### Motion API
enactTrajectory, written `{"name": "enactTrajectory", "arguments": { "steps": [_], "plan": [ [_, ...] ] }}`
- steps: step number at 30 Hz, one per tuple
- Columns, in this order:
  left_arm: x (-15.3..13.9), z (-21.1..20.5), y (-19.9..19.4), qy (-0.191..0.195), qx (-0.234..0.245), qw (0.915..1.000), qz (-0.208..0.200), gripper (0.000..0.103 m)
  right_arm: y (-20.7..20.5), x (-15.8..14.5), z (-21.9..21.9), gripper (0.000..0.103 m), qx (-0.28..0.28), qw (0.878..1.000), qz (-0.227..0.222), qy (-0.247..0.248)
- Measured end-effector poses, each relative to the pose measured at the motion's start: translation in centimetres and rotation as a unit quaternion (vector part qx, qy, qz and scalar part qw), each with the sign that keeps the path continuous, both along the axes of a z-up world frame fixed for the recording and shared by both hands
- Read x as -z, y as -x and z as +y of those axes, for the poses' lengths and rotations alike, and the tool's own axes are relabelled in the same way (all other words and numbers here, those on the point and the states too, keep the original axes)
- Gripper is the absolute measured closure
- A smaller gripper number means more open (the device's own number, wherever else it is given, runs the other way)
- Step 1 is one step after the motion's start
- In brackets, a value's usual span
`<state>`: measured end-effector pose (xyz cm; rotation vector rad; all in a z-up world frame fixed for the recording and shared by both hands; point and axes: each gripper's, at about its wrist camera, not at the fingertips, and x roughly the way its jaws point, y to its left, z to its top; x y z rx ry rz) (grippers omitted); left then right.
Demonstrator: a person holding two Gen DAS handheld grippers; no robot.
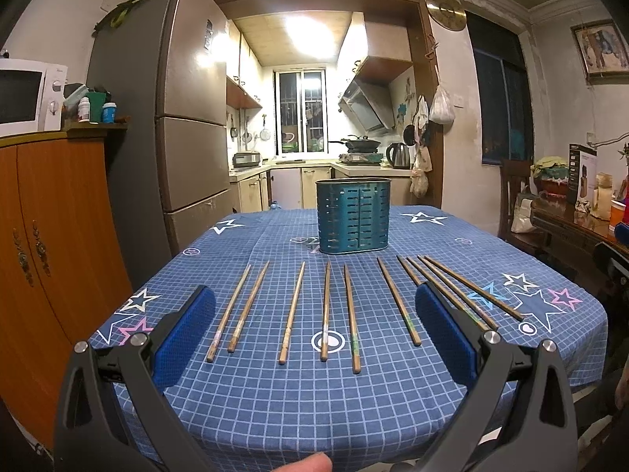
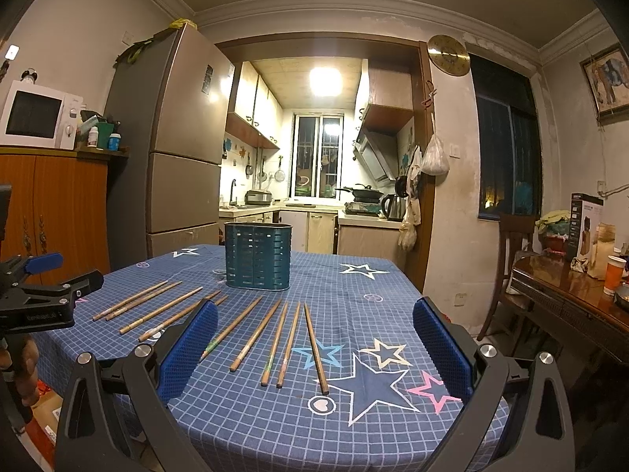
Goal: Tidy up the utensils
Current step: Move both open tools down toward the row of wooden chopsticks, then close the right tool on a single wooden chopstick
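Several wooden chopsticks [image 1: 293,312] lie in a loose row on the blue checked tablecloth [image 1: 314,393]; they also show in the right wrist view [image 2: 275,344]. A teal slotted utensil holder [image 1: 353,215] stands upright behind them, also seen in the right wrist view [image 2: 258,256]. My left gripper [image 1: 314,306] is open and empty, held above the near side of the row. My right gripper [image 2: 314,320] is open and empty, above the right end of the row. The left gripper also shows at the left edge of the right wrist view [image 2: 59,271].
A fridge [image 1: 173,118] and an orange cabinet [image 1: 47,255] with a microwave [image 1: 27,96] stand to the left. A wooden chair [image 2: 511,275] and a cluttered side table [image 2: 570,287] stand to the right. The kitchen lies beyond the table.
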<state>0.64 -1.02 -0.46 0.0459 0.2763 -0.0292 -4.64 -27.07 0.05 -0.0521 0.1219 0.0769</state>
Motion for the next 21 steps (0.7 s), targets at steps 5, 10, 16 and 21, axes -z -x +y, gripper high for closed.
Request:
{"name": "enactTrajectory", "arguments": {
  "steps": [5, 10, 16, 21],
  "plan": [
    [-0.9, 2.7, -0.4, -0.004, 0.001, 1.0, 0.001, 0.005, 1.0, -0.8, -0.7, 0.003, -0.011, 1.0, -0.018, 0.007],
    [-2.7, 9.5, -1.4, 0.006, -0.054, 0.9985, -0.004, 0.005, 2.2, -2.3, -2.6, 0.003, -0.025, 0.999, -0.028, 0.001],
    [-2.8, 14.7, -1.3, -0.004, -0.088, 0.9961, 0.004, 0.005, 1.7, -1.4, -4.5, 0.02, -0.073, 0.997, 0.008, 0.003],
    [-0.4, 15.3, -3.3, -0.008, -0.074, 0.9961, 0.047, 0.008, -2.4, 3.3, -3.9, 0.058, -0.101, 0.99, 0.1, 0.009]
  ]
}}
